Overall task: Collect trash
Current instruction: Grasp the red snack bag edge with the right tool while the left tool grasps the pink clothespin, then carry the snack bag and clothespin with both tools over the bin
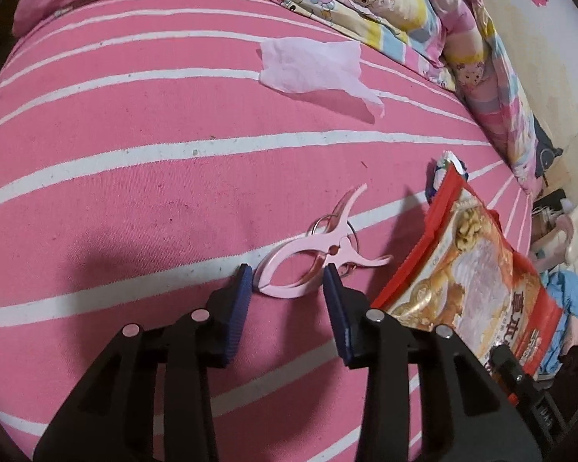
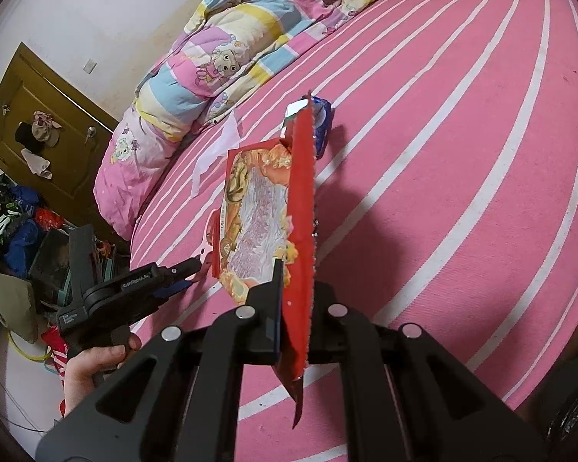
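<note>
Gripping a red and gold printed foil snack bag by its lower edge, the right gripper has its jaws clamped together on the bag, which stands upright over the pink bedsheet with white stripes. The left gripper points down at the sheet, its blue pads on either side of the rounded end of a pale pink plastic clip; whether they press on it cannot be told. A crumpled white tissue lies farther up the bed, near the cartoon-print quilt. A small blue and white wrapper lies just behind the bag.
</note>
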### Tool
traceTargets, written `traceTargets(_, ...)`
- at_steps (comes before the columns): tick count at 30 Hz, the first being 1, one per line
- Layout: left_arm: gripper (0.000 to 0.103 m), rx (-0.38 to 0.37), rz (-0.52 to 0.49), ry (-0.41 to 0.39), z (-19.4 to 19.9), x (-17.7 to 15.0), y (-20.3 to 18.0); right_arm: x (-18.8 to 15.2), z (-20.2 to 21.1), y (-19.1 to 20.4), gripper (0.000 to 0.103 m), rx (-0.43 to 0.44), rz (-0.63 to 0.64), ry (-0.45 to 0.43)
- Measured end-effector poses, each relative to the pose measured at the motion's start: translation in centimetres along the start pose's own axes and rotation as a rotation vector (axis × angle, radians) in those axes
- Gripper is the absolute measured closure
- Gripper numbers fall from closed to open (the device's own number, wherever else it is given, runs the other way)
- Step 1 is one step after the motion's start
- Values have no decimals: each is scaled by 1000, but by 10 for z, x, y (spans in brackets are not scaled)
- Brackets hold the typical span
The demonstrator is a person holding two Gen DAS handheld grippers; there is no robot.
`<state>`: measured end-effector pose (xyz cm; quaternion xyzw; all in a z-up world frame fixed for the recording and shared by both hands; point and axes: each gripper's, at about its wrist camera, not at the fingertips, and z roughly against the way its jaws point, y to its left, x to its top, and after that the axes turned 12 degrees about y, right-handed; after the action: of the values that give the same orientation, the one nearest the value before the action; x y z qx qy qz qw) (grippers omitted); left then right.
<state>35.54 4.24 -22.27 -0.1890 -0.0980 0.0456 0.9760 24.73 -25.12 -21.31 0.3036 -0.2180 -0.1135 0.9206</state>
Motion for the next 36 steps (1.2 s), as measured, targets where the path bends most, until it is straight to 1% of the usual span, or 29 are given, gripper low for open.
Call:
traceTargets(1,68,-1,8,-7,0,2,2,0,0,0,95,-1,0,-1)
traceTargets(2,77,16,17,-17,0,4,3,0,1,0,95,-2,1,-2)
traceTargets(3,80,39,13,-16,-2,6,3,0,0,0,95,-3,3,-1)
traceTargets(5,81,61,-8,-11,-4,7,-2,0,1,-1,95,-4,5,-1)
traceTargets(8,81,179,-143,1,-7,6,-23,0,1,2,95,-8,15,0)
traceTargets(9,82,203,-175,2,-9,5,-28,0,0,3,95,-9,19,1)
traceTargets(12,84,231,-218,0,-10,5,-35,-1,-1,6,95,-12,30,3)
traceTargets(14,85,243,-272,8,-12,2,-44,-1,-1,9,95,-17,37,-1)
traceTargets(17,90,271,-352,27,-15,-7,-57,-1,2,12,95,-27,52,-15)
traceTargets(21,97,258,-359,24,-10,-14,-61,-2,8,14,96,-38,67,-46)
traceTargets(25,97,167,-310,19,-1,-17,-54,-4,17,16,97,-41,83,-78)
traceTargets(26,97,151,-298,18,-2,-17,-58,-5,19,16,97,-40,88,-83)
traceTargets(32,97,41,-212,-19,19,-32,-55,-10,44,27,98,-13,117,-125)
traceTargets(34,97,9,-185,-34,32,-40,-55,-12,53,31,98,-3,121,-140)
traceTargets(36,97,5,-189,-53,45,-48,-60,-15,62,34,98,16,119,-148)
